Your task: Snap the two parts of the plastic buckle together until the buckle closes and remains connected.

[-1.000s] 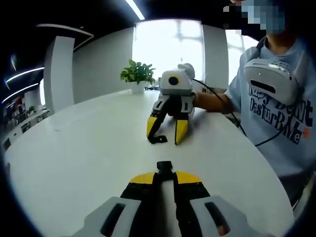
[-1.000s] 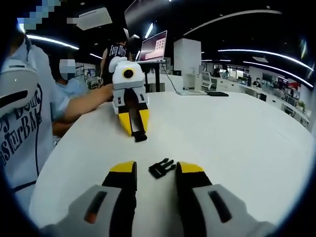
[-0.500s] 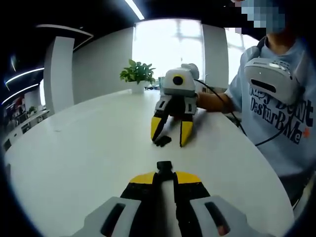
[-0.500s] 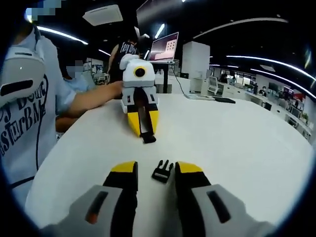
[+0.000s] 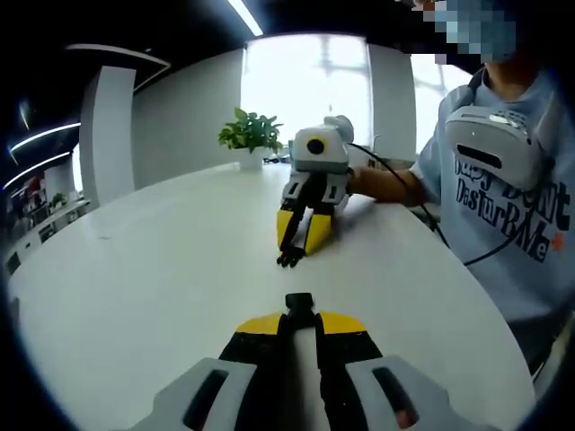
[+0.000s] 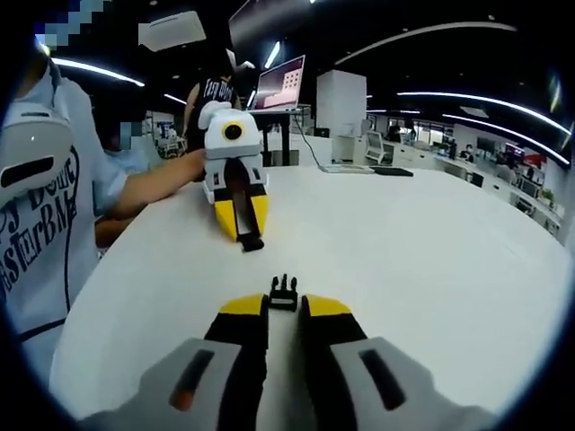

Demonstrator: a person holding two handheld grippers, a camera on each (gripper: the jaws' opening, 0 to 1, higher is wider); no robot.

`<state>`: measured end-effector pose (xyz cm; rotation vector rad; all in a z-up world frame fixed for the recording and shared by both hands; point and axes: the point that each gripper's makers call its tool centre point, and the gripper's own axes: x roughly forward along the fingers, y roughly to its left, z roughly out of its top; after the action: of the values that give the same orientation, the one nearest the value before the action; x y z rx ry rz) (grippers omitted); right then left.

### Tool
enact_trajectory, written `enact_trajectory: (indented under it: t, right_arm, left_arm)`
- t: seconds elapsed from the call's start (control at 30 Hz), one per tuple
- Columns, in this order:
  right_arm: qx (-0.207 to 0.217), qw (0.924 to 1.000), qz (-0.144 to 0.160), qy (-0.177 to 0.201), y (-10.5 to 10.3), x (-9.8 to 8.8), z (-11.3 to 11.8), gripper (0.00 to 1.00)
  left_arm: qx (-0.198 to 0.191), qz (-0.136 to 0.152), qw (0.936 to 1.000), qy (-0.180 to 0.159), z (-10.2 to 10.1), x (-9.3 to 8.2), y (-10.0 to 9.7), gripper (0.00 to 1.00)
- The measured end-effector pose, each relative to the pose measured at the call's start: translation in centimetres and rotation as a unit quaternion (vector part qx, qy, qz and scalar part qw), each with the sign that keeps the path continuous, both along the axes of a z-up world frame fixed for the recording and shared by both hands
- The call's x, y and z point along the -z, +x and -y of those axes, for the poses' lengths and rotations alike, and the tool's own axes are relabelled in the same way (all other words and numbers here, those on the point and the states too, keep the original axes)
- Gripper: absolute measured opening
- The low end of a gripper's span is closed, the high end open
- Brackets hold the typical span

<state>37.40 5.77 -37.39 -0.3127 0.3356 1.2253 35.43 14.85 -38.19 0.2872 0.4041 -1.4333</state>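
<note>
My left gripper (image 5: 299, 320) is shut on the black socket half of the buckle (image 5: 299, 303), which sticks out past its yellow tips. In the right gripper view that gripper (image 6: 241, 232) shows with the same black socket half (image 6: 250, 242) at its tips, low over the white table (image 6: 422, 242). My right gripper (image 6: 284, 307) has its jaws drawn close on the black pronged half (image 6: 283, 294). From the left gripper view, the right gripper (image 5: 302, 235) points down with the pronged half (image 5: 288, 259) at its tip, close to the table. The two halves are apart, facing each other.
A person in a light-blue shirt (image 5: 503, 197) holding both grippers stands at the table's edge. A potted plant (image 5: 251, 135) sits at the far side. A monitor (image 6: 280, 85) stands behind the table, and the white tabletop (image 5: 135, 269) stretches wide around the grippers.
My right gripper's jaws, open around the pronged half lying on the table before, have closed on it. My left gripper has kept its hold on the socket half.
</note>
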Motion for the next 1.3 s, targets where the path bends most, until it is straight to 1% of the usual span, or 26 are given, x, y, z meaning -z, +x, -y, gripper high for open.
enact_trajectory:
  t: [0.2,0.4,0.5,0.63,0.8,0.97,1.2,1.3]
  right_arm:
    - [-0.009,0.9999,0.01,-0.001,-0.2,0.0,0.0,0.13]
    - [-0.012,0.9998,0.013,0.0,-0.2,-0.1,0.0,0.13]
    - [-0.01,0.9998,0.015,-0.002,0.0,-0.1,0.4,0.13]
    - [-0.01,0.9999,0.004,0.008,0.0,-0.2,0.7,0.12]
    - [-0.024,0.9994,-0.001,0.024,-0.6,-0.7,0.0,0.12]
    - [-0.034,0.999,-0.003,0.027,-0.9,-0.7,-0.4,0.12]
    - [-0.064,0.9974,-0.006,0.032,-2.2,-0.8,-1.4,0.12]
    - [-0.068,0.997,-0.009,0.036,-2.4,-0.9,-1.8,0.12]
  left_arm:
    - [0.0,0.001,1.0,0.0,0.0,0.0,0.0,0.12]
    - [0.002,0.0,1.0,-0.001,0.0,0.0,-0.1,0.12]
    - [0.004,-0.002,1.0,-0.005,0.0,0.0,-0.1,0.12]
    - [0.007,-0.005,0.9999,-0.009,0.1,0.0,-0.1,0.12]
    - [0.008,0.001,1.0,-0.005,0.3,-0.1,-0.2,0.12]
    - [0.02,0.001,0.9998,-0.01,1.0,-0.1,-0.7,0.12]
    - [0.028,0.0,0.9995,-0.016,1.3,-0.1,-0.8,0.12]
    - [0.033,0.001,0.9993,-0.016,1.4,-0.1,-1.0,0.12]
